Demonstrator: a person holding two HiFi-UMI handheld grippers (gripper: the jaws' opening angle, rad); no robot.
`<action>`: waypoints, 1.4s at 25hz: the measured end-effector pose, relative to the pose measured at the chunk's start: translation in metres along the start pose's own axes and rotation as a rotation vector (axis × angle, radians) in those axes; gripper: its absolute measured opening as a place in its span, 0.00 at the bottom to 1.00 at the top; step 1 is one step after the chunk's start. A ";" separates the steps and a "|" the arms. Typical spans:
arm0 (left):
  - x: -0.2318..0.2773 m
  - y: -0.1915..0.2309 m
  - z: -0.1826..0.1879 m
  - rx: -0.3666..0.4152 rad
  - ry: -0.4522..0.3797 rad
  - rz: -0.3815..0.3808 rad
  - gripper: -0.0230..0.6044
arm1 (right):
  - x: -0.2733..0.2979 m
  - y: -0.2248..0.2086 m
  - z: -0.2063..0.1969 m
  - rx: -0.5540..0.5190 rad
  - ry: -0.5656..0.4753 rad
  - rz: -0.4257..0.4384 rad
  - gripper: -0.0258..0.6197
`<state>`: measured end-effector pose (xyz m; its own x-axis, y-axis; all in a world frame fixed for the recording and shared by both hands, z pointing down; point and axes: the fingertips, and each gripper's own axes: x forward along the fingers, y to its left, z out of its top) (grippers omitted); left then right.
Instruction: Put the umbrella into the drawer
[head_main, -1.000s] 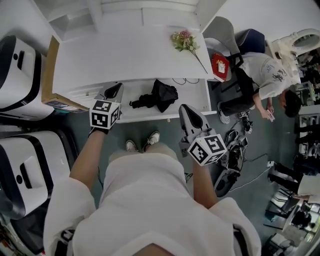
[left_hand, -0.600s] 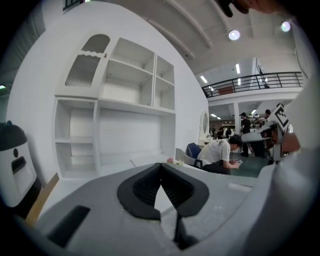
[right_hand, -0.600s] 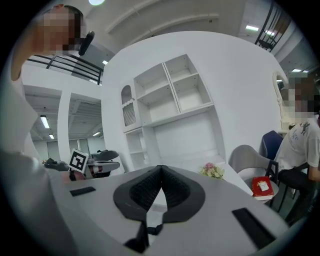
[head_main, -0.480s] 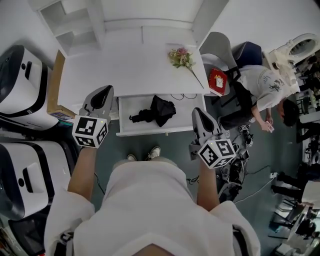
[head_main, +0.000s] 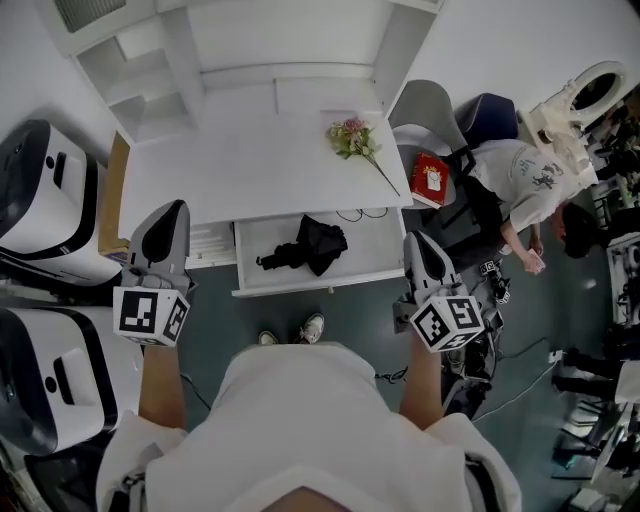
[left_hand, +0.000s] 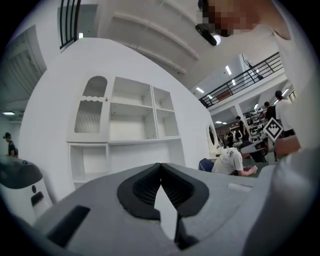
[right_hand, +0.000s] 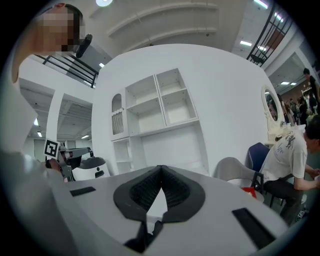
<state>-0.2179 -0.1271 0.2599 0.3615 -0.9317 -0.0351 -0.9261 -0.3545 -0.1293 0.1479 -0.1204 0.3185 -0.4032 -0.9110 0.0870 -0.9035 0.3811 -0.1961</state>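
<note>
Head view looks down on a white desk (head_main: 260, 160) with its drawer (head_main: 300, 287) pulled out. The umbrella (head_main: 308, 246) lies inside the drawer, near the middle. It is black and folded short. Its long side runs across the drawer, from left to right in the picture, a bit slanted. The thin end points left and sits closer to the drawer's front. The fat end, where the cloth is loose and bunched up, points right and sits closer to the desk. The umbrella lies apart from both claws.

The left claw (head_main: 172, 215) is held up over the left edge of the desk, well apart from the drawer. In the left gripper view its two jaws are pressed together at the tips and hold nothing. The right claw (head_main: 417, 245) is held up just past the right end of the drawer. In the right gripper view its jaws are together too, with nothing in them. Both claws point at white shelves (left_hand: 130, 120).

A bunch of flowers (head_main: 353, 140) lies near the far right corner of the desk. A small red box (head_main: 431, 180) sits beside the desk on the right. A person (head_main: 525, 180) in a white shirt sits near it.
</note>
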 end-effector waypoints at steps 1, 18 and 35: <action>-0.005 0.004 0.004 -0.009 -0.008 0.018 0.06 | -0.002 -0.003 0.004 -0.008 -0.005 -0.010 0.04; -0.049 0.021 0.019 -0.070 -0.059 0.137 0.06 | 0.009 0.001 0.036 -0.071 -0.043 0.025 0.04; -0.031 0.007 0.007 -0.127 -0.045 0.094 0.06 | 0.014 0.005 0.038 0.002 -0.068 0.061 0.04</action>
<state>-0.2348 -0.1001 0.2534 0.2744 -0.9578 -0.0857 -0.9612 -0.2757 0.0027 0.1437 -0.1375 0.2814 -0.4467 -0.8947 0.0080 -0.8771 0.4361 -0.2012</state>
